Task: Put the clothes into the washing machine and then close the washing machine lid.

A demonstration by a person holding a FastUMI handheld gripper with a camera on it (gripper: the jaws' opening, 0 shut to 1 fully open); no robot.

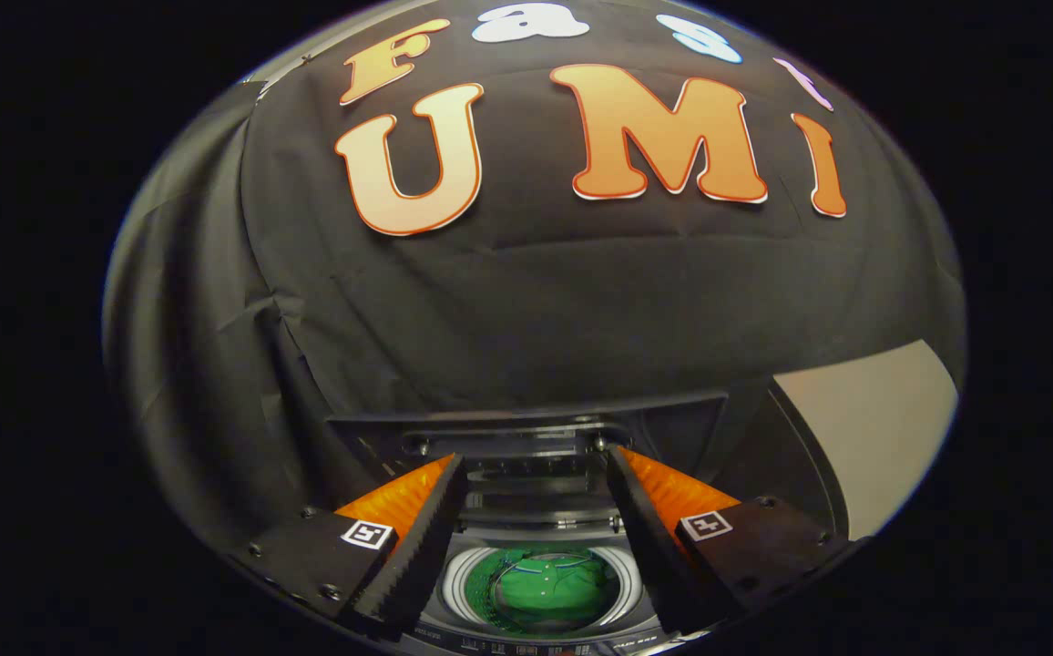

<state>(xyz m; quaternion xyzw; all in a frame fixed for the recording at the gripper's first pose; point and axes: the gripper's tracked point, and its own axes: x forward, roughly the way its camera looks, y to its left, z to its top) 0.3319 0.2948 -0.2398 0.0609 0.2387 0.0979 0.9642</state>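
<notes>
Gripper: the gripper (536,474) hangs above the washer, its two fingers spread wide with a broad gap between them and nothing held; neither finger touches anything.
Fingers: wedge-shaped, tapering toward the tips, with ridged, saw-toothed inner faces; each sits on a blocky mount with screws and a small square marker.
Washer: the washer (454,606) is a top-loader seen from above, its round drum mouth lying in the gap between the fingers, toward 6 o'clock from their tips; the rim is a smooth pale ring inside a darker glossy top panel.
Clothes: the clothes (549,588) are a green, soft, crumpled bundle inside the drum, with thin pale lines across it; what sort of garment it is cannot be made out.
Lid: the lid (526,428) stands raised at 12 o'clock from the drum, just beyond the fingertips, a flat dark panel with a straight top edge and hinge hardware at its foot; its lower part is partly hidden behind the fingers.
Controls: a strip of small marks along the washer's front at 6 o'clock is cut off and too small to tell.
Wall: black cloth (526,310), matte and creased, rises behind the lid.
Pale surface: a smooth beige patch (873,428) at 3 o'clock from the lid; what it is cannot be told.
</notes>
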